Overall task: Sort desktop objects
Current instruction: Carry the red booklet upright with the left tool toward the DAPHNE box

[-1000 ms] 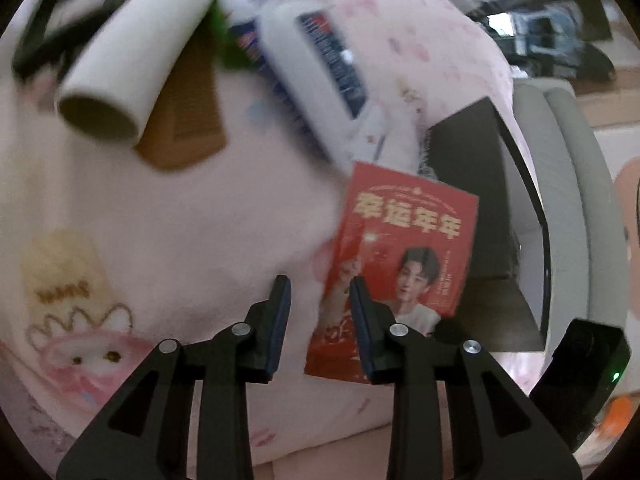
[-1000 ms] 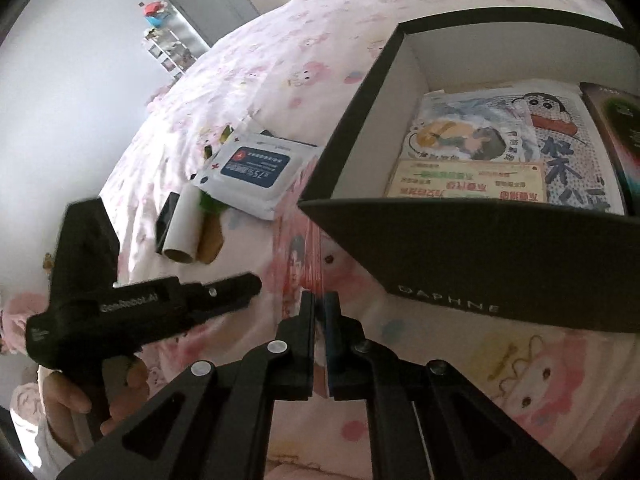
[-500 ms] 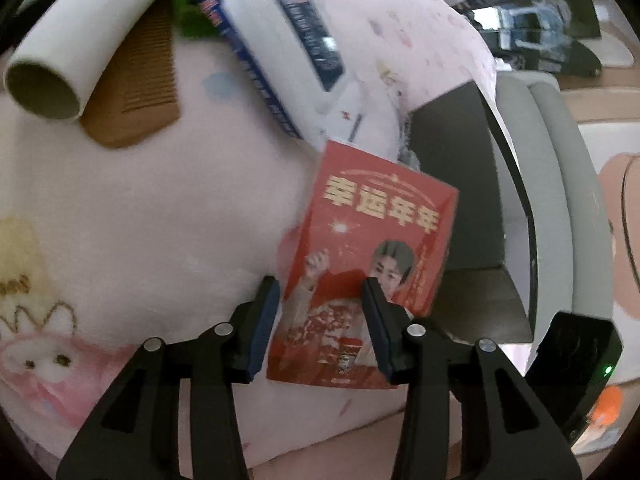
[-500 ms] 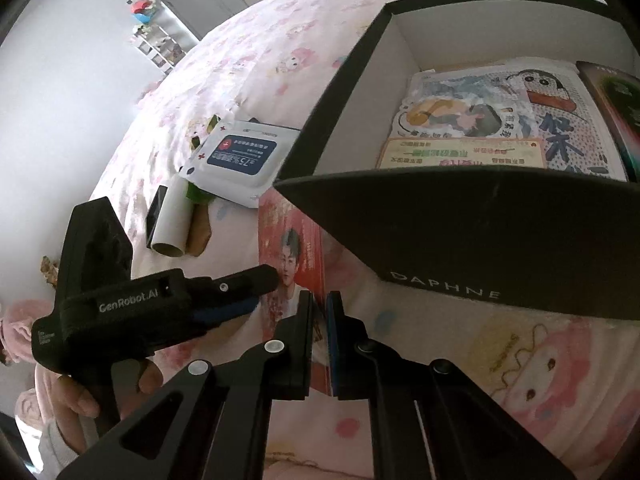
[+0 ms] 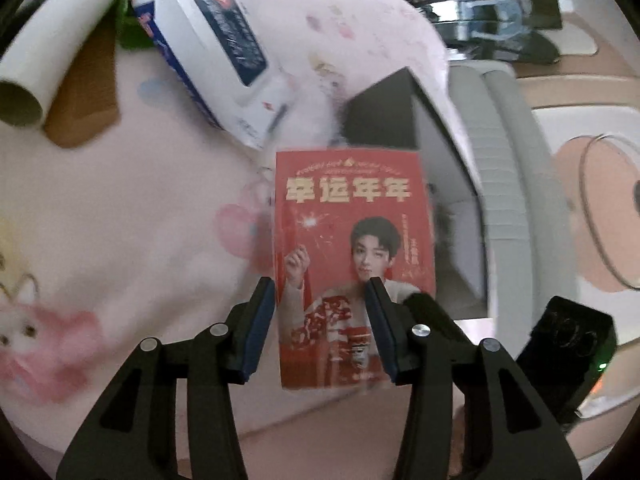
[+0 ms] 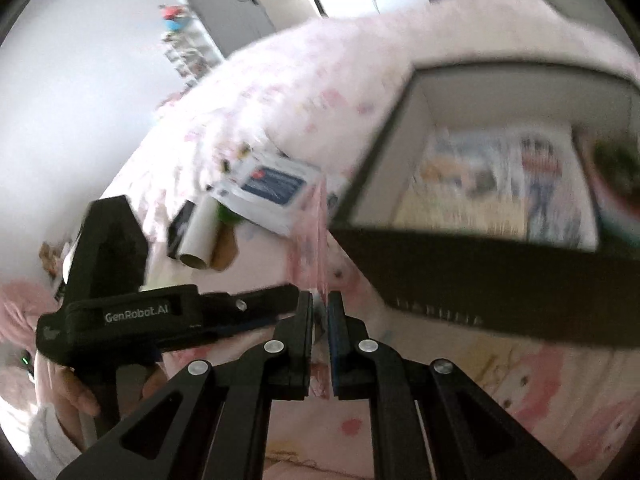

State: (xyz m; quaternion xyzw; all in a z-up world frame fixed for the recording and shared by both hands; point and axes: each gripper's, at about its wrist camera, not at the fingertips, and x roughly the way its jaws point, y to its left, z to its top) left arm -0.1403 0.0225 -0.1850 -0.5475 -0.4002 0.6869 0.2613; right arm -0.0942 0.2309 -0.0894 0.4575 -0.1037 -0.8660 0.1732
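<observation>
Soft printed cloth, glossy card and film, matt black plastic.

The pink blanket (image 5: 120, 208) looks like soft, fuzzy cloth with cartoon prints. Lying on it, the red card (image 5: 352, 240) has a smooth, glossy printed face; edge-on in the right wrist view it is thin as paper. Beyond the card, the wipes pack (image 5: 224, 44) is shiny plastic film, the tube (image 5: 52, 52) beside it is matt white cardboard, and the comb (image 5: 86, 92) looks like dull brown wood. The box (image 6: 480, 280) right of the card is matt black board with a pale inside. Both grippers (image 5: 320, 320) (image 6: 320, 316) are matt black plastic with bright metal screws and blue pads (image 5: 256, 320).
</observation>
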